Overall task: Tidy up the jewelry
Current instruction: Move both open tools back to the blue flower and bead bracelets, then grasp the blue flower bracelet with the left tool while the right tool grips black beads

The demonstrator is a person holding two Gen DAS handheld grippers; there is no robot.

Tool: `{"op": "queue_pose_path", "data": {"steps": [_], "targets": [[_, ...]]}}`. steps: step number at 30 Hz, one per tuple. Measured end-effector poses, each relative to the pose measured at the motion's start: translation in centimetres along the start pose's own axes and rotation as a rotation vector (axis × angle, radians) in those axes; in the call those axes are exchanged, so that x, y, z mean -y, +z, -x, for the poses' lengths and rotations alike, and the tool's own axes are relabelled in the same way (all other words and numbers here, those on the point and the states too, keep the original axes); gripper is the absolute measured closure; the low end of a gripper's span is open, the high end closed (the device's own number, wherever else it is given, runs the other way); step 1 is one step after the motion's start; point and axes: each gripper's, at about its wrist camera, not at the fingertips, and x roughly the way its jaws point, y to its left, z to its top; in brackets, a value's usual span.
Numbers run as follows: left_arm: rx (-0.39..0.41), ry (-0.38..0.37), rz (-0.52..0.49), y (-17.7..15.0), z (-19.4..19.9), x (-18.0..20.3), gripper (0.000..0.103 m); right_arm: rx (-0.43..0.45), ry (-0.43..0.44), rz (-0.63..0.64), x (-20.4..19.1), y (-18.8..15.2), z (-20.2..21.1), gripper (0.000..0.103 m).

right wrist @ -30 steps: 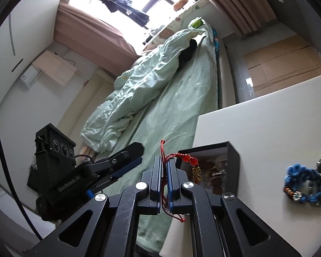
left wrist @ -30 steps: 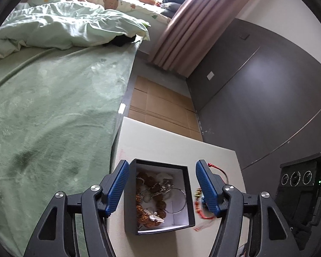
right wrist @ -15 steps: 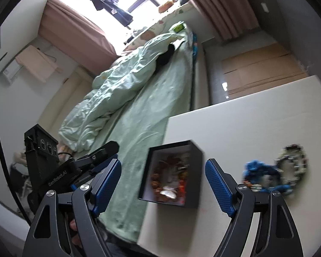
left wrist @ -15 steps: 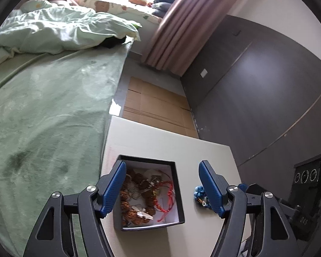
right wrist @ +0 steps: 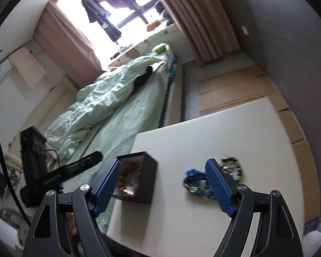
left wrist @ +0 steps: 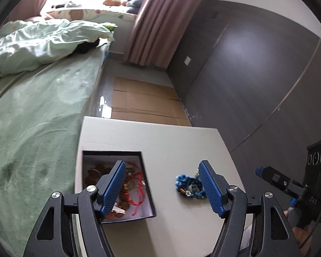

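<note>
A black jewelry box [left wrist: 147, 184] with a white inside sits at the left edge of the white table [left wrist: 160, 139]. It holds brown bead bracelets and a red string bracelet [left wrist: 138, 184]. A blue beaded bracelet [left wrist: 187, 185] lies on the table to its right. My left gripper [left wrist: 162, 189] is open and empty above the gap between box and blue bracelet. In the right wrist view the box [right wrist: 147, 177], the blue bracelet [right wrist: 194, 182] and a grey-white bracelet [right wrist: 232, 168] show. My right gripper [right wrist: 164, 189] is open and empty above the table.
A bed with a green sheet [left wrist: 32, 117] runs along the table's left side. Cardboard sheets [left wrist: 143, 100] cover the floor beyond the table. A dark wardrobe wall [left wrist: 256, 75] stands at the right. The other gripper's body [left wrist: 289, 184] shows at the right.
My right gripper was shut on the red string bracelet over the box; it has opened, and the bracelet now lies in the box. Both grippers have shifted right toward the blue bracelet.
</note>
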Motion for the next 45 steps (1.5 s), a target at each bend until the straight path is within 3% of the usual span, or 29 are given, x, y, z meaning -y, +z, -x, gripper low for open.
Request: {"op": "queue_pose_path", "data": {"steps": [3,6,8,15,20,26,29,31,35,39,45], "targets": [[-0.016,0.001,-0.036,0.0,-0.4,1.3,0.032,0.003,-0.026,-0.005,0.7,-0.1,0.5,0.021],[-0.038,-0.011,-0.072,-0.1,-0.8,2.7,0.032,-0.002,-0.049,-0.01,1.5,-0.2,0.9,0.005],[-0.052,-0.011,-0.104,-0.2,-1.0,3.7,0.032,-0.005,-0.048,-0.013,2.3,-0.3,1.4,0.0],[-0.163,-0.02,-0.191,-0.7,-3.4,6.6,0.032,-0.024,-0.056,-0.098,6.1,-0.4,2.4,0.0],[-0.213,-0.011,-0.228,-1.0,-5.8,7.8,0.032,-0.057,-0.081,-0.075,6.9,-0.7,2.3,0.0],[-0.301,0.026,-0.247,-1.3,-9.3,8.0,0.04,-0.069,-0.05,-0.117,8.1,-1.2,2.2,0.001],[-0.337,0.031,-0.242,-1.7,-10.9,7.7,0.041,-0.085,-0.043,-0.161,9.1,-1.3,1.6,0.008],[-0.353,0.031,-0.235,-2.0,-11.9,7.4,0.043,-0.102,-0.052,-0.183,9.7,-1.4,1.0,0.022],[-0.384,0.063,-0.232,-2.5,-13.9,7.0,0.047,-0.129,-0.054,-0.219,10.9,-1.6,-0.2,0.026],[-0.419,0.091,-0.236,-2.9,-15.5,6.6,0.05,-0.154,-0.063,-0.251,12.0,-1.7,-1.4,0.042],[-0.461,0.127,-0.244,-3.6,-17.1,6.5,0.059,-0.177,-0.049,-0.252,11.9,-1.5,-2.9,0.046]]}}
